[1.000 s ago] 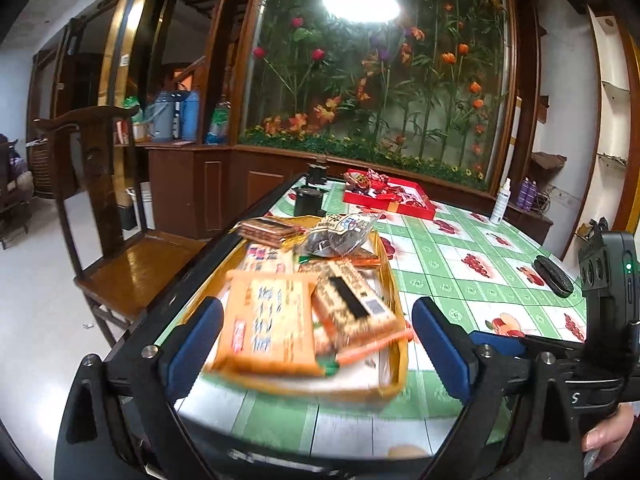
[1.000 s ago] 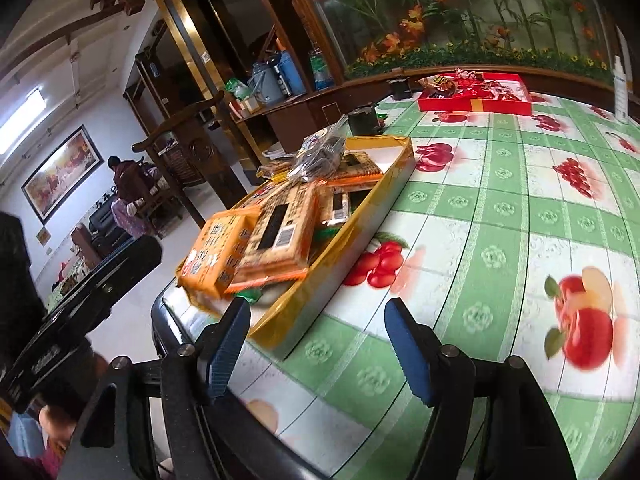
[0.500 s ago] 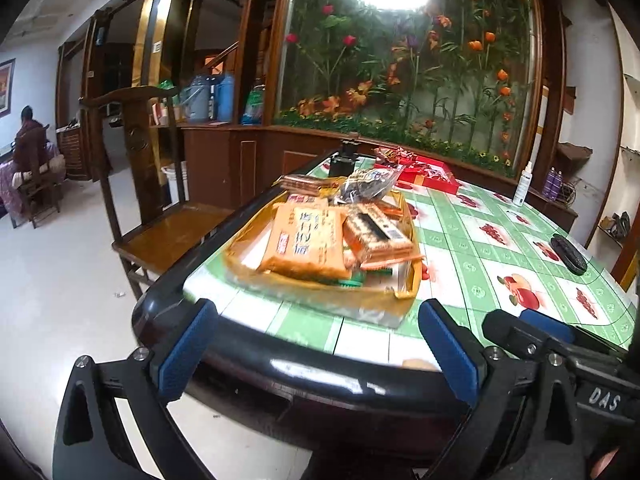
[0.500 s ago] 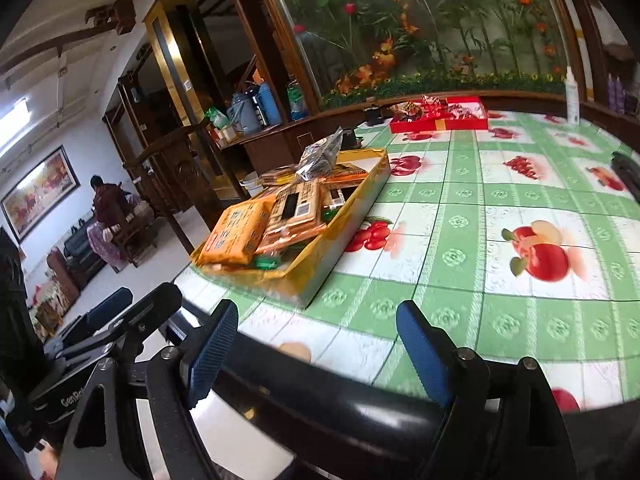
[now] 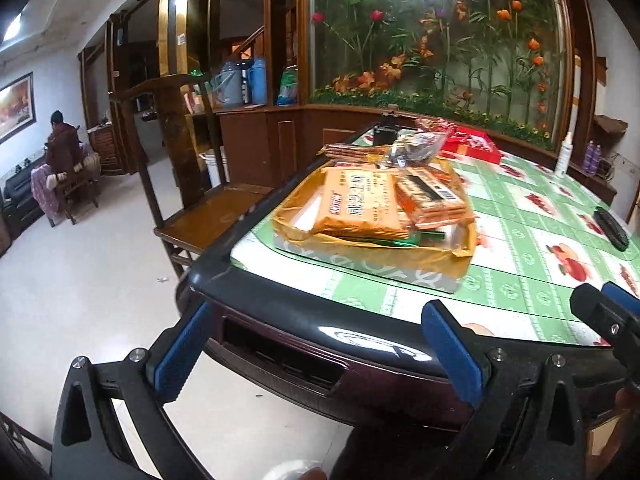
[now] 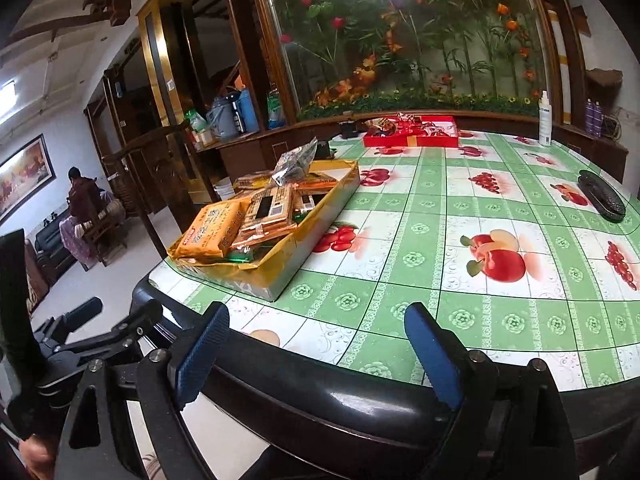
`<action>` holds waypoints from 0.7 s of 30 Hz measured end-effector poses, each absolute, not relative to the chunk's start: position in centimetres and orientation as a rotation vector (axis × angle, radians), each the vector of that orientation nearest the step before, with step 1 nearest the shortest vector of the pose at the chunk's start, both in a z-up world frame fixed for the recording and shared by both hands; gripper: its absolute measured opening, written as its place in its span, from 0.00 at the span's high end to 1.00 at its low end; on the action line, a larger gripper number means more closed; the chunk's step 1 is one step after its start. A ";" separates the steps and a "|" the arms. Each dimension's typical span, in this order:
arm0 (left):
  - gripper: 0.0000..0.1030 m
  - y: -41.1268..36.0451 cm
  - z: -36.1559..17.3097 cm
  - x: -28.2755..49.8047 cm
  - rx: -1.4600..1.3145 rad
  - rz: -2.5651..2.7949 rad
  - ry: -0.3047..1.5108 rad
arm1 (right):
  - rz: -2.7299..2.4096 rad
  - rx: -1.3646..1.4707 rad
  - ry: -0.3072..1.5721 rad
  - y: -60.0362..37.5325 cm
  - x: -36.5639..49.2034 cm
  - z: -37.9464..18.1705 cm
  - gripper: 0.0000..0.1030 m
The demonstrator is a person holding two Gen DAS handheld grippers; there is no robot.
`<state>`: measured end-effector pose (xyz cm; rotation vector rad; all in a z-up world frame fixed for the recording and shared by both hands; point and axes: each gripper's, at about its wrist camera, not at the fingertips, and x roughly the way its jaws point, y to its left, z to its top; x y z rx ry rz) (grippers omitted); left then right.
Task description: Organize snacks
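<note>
A gold cardboard tray [image 5: 372, 258] [image 6: 280, 272] sits near the table's front left corner, piled with snack packets. An orange packet [image 5: 360, 206] [image 6: 212, 230] lies on top at the front, a brown barcode packet [image 5: 432, 196] [image 6: 270, 212] beside it, and a clear silvery bag [image 5: 416, 150] [image 6: 294, 160] at the back. My left gripper [image 5: 316, 354] is open and empty, held off the table's front edge. My right gripper [image 6: 316, 354] is open and empty, also in front of the table edge.
The table has a green fruit-print cloth [image 6: 480, 248] and a dark rounded rim [image 5: 304, 312]. A red tray of sweets [image 6: 412, 136] stands at the far side, a white spray bottle [image 6: 545, 118] and a black case [image 6: 602, 196] to the right. A wooden chair [image 5: 192, 184] stands left.
Both grippers have pulled back from the tray and away from the table, so more of the table's rim and the floor shows. Both stay open and empty.
</note>
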<state>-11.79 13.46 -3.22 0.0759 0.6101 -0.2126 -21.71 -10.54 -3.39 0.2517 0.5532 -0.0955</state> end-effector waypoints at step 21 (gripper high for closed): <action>0.00 15.5 -4.6 -12.0 0.148 -0.065 0.599 | -0.047 0.045 0.482 -5.5 -22.2 -2.4 0.11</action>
